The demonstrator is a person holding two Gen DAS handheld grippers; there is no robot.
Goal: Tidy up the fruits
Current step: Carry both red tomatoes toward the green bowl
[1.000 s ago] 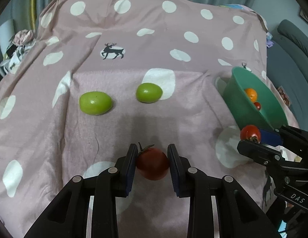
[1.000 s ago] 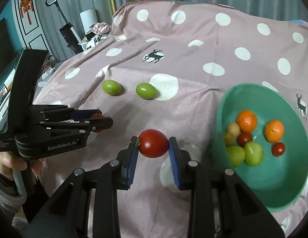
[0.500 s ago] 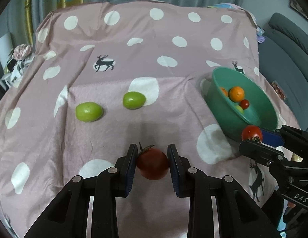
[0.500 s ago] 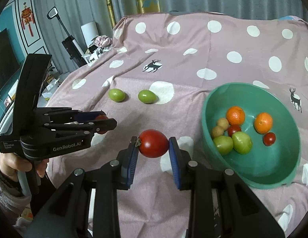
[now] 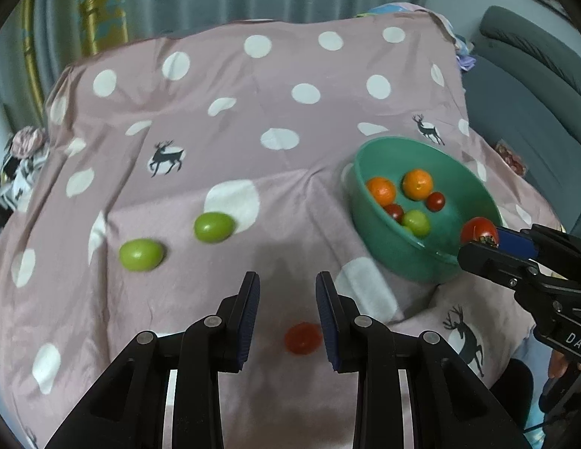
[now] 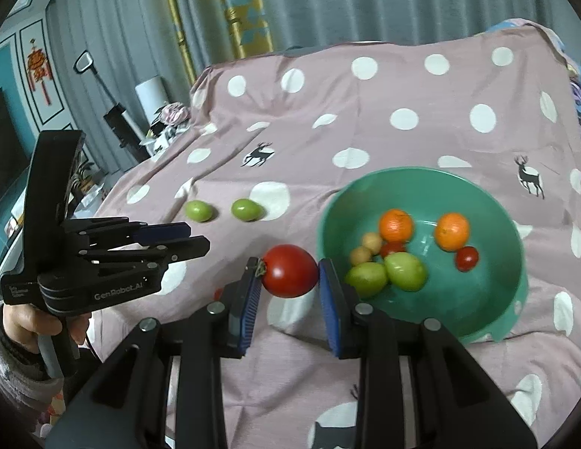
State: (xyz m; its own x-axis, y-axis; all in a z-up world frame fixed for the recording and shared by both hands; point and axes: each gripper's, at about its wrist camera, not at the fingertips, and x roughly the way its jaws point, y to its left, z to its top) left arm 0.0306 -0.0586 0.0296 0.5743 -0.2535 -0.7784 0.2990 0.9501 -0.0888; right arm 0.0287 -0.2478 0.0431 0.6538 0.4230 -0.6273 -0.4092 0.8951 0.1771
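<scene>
A pink cotton cloth with white dots and deer prints (image 5: 290,131) covers the whole surface. On it, at 3 o'clock in the left wrist view, sits a round teal plastic bowl (image 6: 477,299) holding two oranges, several green fruits, small red tomatoes and two tan fruits.

The right gripper (image 6: 288,265) hangs just beside the bowl's 9 o'clock rim, its blue pads clamped on a large red tomato (image 6: 290,271).

The left gripper (image 5: 286,280) is at 9 o'clock from the right one. Its fingers stand narrowly apart with nothing between them. Below them, at 6 o'clock, is a blurred small red tomato (image 5: 302,338); whether it rests on the cloth I cannot tell.

Two oval green fruits (image 5: 141,254) (image 5: 213,226) lie side by side on the cloth at 10 o'clock from the left gripper, well apart from the bowl.
</scene>
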